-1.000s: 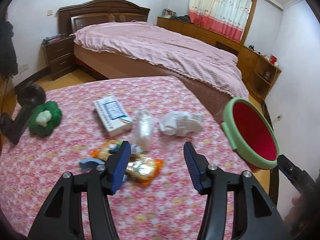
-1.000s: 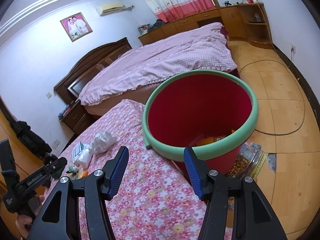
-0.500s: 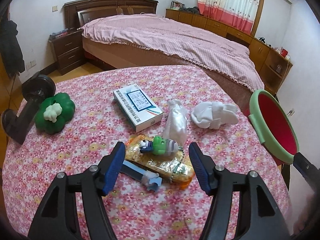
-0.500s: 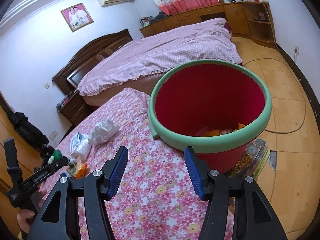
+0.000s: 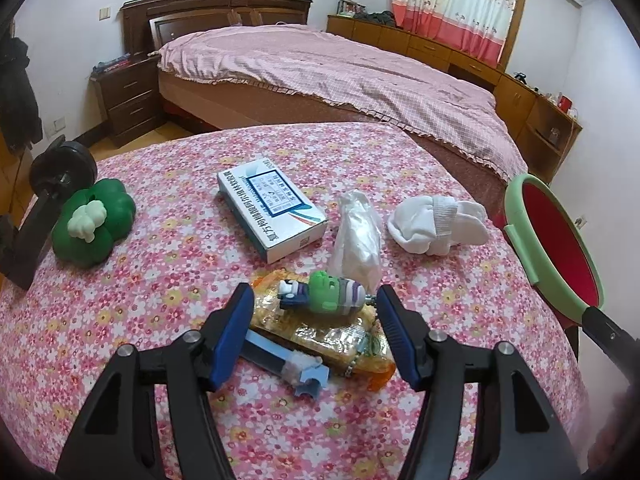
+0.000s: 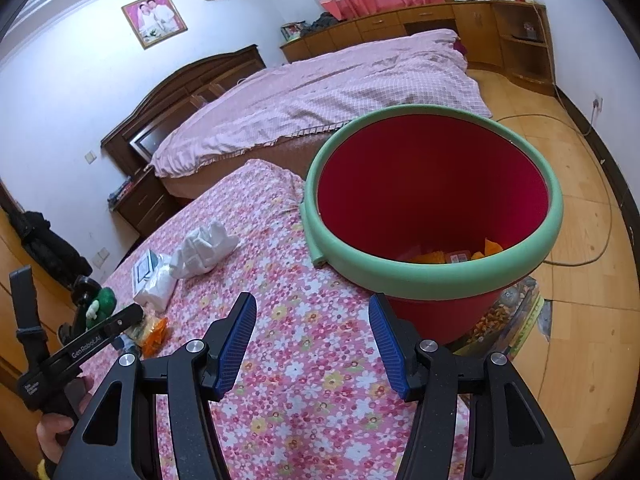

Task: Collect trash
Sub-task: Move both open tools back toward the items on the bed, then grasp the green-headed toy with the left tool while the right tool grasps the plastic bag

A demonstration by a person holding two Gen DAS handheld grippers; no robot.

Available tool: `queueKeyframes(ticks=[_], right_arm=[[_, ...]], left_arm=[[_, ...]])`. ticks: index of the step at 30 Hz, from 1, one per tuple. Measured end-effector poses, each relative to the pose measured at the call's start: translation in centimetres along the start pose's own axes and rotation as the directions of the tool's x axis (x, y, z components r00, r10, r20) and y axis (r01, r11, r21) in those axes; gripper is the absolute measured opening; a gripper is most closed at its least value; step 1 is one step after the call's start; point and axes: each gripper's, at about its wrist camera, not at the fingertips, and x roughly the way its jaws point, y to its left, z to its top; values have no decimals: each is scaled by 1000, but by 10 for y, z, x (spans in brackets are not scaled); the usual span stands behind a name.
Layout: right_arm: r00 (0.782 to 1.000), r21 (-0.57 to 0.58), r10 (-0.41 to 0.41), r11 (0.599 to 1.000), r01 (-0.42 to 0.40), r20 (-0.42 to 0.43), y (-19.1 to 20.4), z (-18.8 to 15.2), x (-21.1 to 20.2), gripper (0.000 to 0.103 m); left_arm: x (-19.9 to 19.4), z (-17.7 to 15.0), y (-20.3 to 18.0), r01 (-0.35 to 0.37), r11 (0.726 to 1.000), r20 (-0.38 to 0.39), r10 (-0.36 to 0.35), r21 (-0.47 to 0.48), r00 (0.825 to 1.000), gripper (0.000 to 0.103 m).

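On the floral tablecloth, an orange snack wrapper (image 5: 320, 336) lies between my left gripper's fingers, with a small green toy figure (image 5: 324, 294) on it and a blue clip (image 5: 288, 364) beside it. My left gripper (image 5: 316, 336) is open, just above them. A crumpled clear plastic bag (image 5: 358, 240), a white box (image 5: 272, 208) and white socks (image 5: 436, 224) lie beyond. The red bin with a green rim (image 6: 432, 280) stands at the table's right edge, with orange trash (image 6: 436, 258) inside. My right gripper (image 6: 312, 340) is open and empty, above the table near the bin.
A green plush toy (image 5: 94, 222) and a black stand (image 5: 36, 216) sit at the table's left edge. A bed (image 5: 340, 76) stands behind the table. A snack bag (image 6: 508, 320) lies on the wooden floor by the bin, and a cable (image 6: 600, 216) runs across it.
My left gripper has moved closer over the wrapper and toy, which now sit between its fingers. My right gripper has shifted slightly, with the bin nearer and more central.
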Motion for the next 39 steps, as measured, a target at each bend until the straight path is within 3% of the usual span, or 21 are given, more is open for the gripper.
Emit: queueKeyframes(ticks=[8, 19, 26, 39], right_arm=[[1000, -30, -2, 1000, 1, -14, 14, 0, 4, 60], [1000, -102, 5, 995, -8, -30, 49, 0, 13, 60], [998, -161, 36, 986, -44, -56, 82, 4, 28, 60], [982, -259, 112, 954, -149, -153, 153, 2, 78, 60]], left_arm=[[-4, -3, -6, 14, 998, 36, -16, 53, 999, 44], [-23, 6, 22, 41, 999, 104, -38, -30, 994, 44], [-35, 13, 50, -16, 996, 153, 31, -93, 988, 44], [-38, 10, 90, -74, 974, 165, 110, -213, 980, 44]])
